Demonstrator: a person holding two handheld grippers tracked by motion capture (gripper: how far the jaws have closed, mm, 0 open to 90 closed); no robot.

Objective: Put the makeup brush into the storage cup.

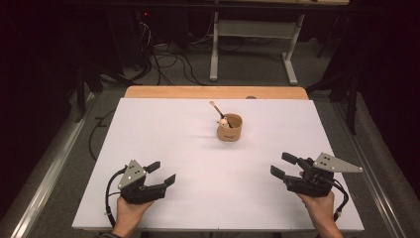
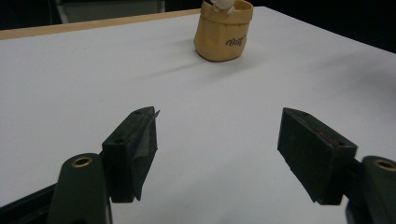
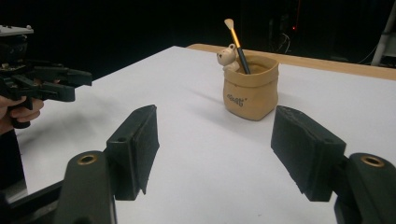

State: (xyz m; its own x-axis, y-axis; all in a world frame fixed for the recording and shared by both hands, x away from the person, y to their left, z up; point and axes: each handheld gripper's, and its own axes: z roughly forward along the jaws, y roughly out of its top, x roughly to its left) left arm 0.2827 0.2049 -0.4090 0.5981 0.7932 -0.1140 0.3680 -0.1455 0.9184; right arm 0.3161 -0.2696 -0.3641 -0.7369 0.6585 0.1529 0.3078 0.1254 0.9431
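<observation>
While both grippers are hovering low near table's [image 1: 148, 208] front edge, left gripper [image 1: 161, 173] and right gripper [image 1: 283, 165] are gaping, holding nothing. Tan pot [image 1: 230, 128] is sitting mid-table, well apart, with 1 brush [image 3: 236, 43] and bear figure [image 3: 227, 57] poking out. Risk: clumsy grab is likely tipping soft pot, spilling brush.

The room is dark all around, and the light falls mostly on the table [image 1: 163, 124]. The table has a big white top, and a strip of light brown wood [image 1: 198, 92] shows along its far edge. The floor [image 1: 247, 69] is grey carpet. Black cables [image 1: 168, 62] lie in a tangle on it behind the table. Farther back stands a white frame with two legs [image 1: 214, 49] and flat feet, part of another table. Metal rails [image 1: 54, 168] run along the floor on both sides. A tiny red light [image 1: 145, 14] glows in the black at the back.
</observation>
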